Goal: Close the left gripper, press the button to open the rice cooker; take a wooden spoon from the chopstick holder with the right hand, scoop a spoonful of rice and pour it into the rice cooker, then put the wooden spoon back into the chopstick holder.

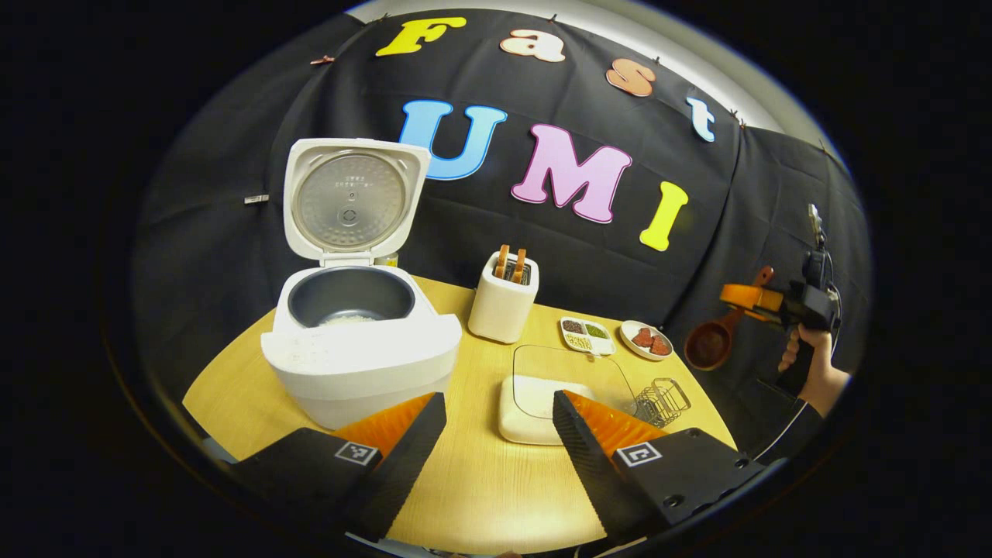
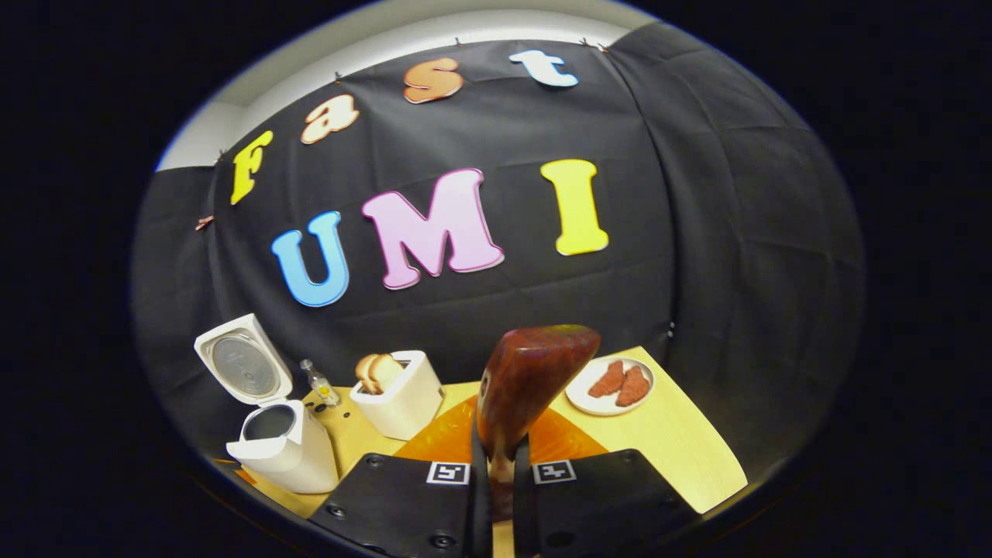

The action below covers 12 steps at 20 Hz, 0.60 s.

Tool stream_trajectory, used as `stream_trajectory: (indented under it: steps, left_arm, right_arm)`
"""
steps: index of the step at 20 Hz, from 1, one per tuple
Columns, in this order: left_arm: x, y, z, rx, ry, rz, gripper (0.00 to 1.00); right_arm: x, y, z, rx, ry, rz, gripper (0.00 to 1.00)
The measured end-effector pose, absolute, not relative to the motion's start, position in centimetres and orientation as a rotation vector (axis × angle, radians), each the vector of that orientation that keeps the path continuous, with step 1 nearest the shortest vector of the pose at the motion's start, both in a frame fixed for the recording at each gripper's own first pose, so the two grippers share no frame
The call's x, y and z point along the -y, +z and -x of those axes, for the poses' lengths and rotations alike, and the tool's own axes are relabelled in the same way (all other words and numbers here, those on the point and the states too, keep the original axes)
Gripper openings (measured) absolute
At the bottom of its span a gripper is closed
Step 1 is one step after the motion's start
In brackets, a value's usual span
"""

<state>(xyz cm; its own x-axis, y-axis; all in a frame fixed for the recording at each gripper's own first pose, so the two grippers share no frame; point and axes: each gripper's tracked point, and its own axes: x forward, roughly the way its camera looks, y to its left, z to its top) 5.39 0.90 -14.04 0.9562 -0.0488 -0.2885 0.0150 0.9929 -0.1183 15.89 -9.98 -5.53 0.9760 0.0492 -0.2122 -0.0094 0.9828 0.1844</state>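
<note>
The rice cooker (image 1: 353,341) sits on the left part of the round desk (image 1: 473,480) with its lid (image 1: 349,198) standing straight up. The pot inside is dark, and a little white rice lies at the bottom. So the button step looks done.

The left gripper (image 1: 500,415) hangs low over the near side of the desk with its fingers spread wide apart and nothing between them. Just past them is a white rice box (image 1: 535,407) with a clear lid (image 1: 570,372) leaning behind it.

The right gripper (image 2: 500,465) has its fingers closed tight on the wooden spoon (image 2: 527,387), pinching the handle. In the right gripper view the spoon stands nearly straight up from the fingers, bowl on top. In the left gripper view the right gripper is held up in the air off the right edge of the desk, and the spoon slants down and to the left, toward the desk.

I think the spoon has to go back now. The chopstick holder (image 1: 504,298) is the white cup in the middle of the desk, right of the cooker, with two wooden handles poking out. It lies to the left of the spoon and lower. The right hand is the nearer one. The spoon will need to tip handle down to fit in.

A small plate of red food (image 1: 647,339) and a dish of beans (image 1: 587,335) sit between the spoon and the holder, so going over them looks safest. The air above is open.
</note>
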Motion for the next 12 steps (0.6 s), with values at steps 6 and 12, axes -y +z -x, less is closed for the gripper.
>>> stream_trajectory:
  steps: [6,12]
  left_arm:
    - [-0.1,-13.2,-6.5,-0.27,0.086,0.123,0.96]
    - [-2.4,-12.4,-4.8,-0.214,0.271,0.14,0.96]
  right_arm:
    - [13.3,-11.4,-17.3,-0.335,0.018,-0.246,0.15]
    - [12.8,-18.6,-18.3,-0.45,0.036,-0.295,0.15]
